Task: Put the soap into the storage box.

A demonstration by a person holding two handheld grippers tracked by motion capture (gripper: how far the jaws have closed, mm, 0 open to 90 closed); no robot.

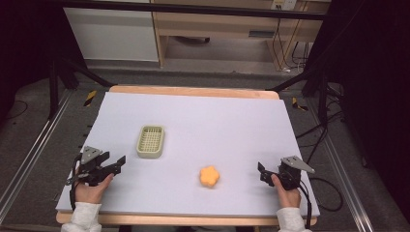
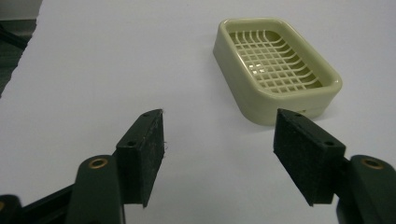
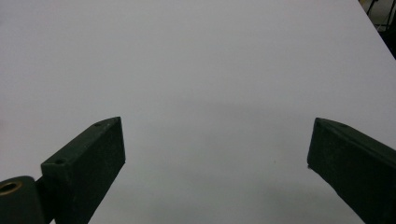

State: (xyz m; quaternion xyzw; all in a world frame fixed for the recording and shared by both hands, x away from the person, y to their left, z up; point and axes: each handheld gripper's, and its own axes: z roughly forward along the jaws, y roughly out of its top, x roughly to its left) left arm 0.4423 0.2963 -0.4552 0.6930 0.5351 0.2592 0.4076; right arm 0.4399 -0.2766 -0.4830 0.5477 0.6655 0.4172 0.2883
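Start position: I hold left gripper (image 1: 121,162) and right gripper (image 1: 261,170) released, empty. Next, likely reach orange sponge (image 1: 209,176), carry to soap dish (image 1: 150,141).

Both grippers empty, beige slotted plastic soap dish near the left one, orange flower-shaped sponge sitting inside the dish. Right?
Not quite. The orange flower-shaped sponge lies on the bare white table, apart from the beige slotted plastic soap dish, which is empty, as the high view shows. Left gripper and right gripper are empty.
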